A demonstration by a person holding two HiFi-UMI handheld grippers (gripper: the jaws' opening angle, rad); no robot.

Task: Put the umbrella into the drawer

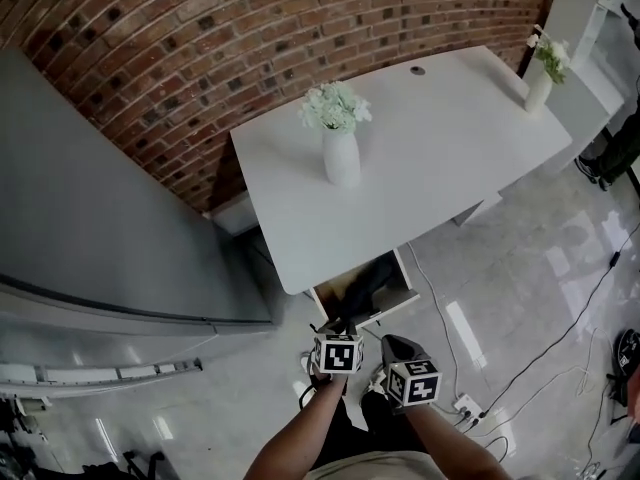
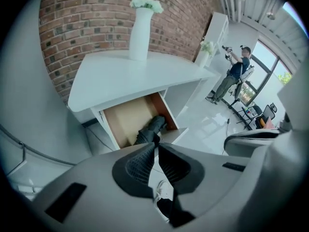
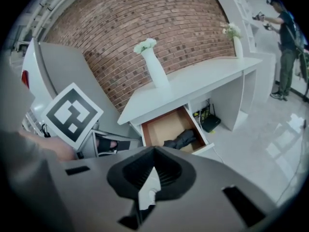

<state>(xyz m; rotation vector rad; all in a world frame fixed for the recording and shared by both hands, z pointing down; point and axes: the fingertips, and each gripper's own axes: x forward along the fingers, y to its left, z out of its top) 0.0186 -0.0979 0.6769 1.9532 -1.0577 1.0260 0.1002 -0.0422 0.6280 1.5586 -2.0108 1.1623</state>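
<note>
A black folded umbrella lies inside the open wooden drawer under the white desk. In the left gripper view the umbrella rests along the right side of the drawer, past my jaw tips. The right gripper view shows the same umbrella near the drawer's front. My left gripper hangs above the drawer's front edge, its jaws shut with nothing between them. My right gripper is beside it, also shut and empty.
A white vase of flowers stands on the desk above the drawer, and a second vase stands at its far end. A grey cabinet stands to the left. Cables and a power strip lie on the floor. A person stands far off.
</note>
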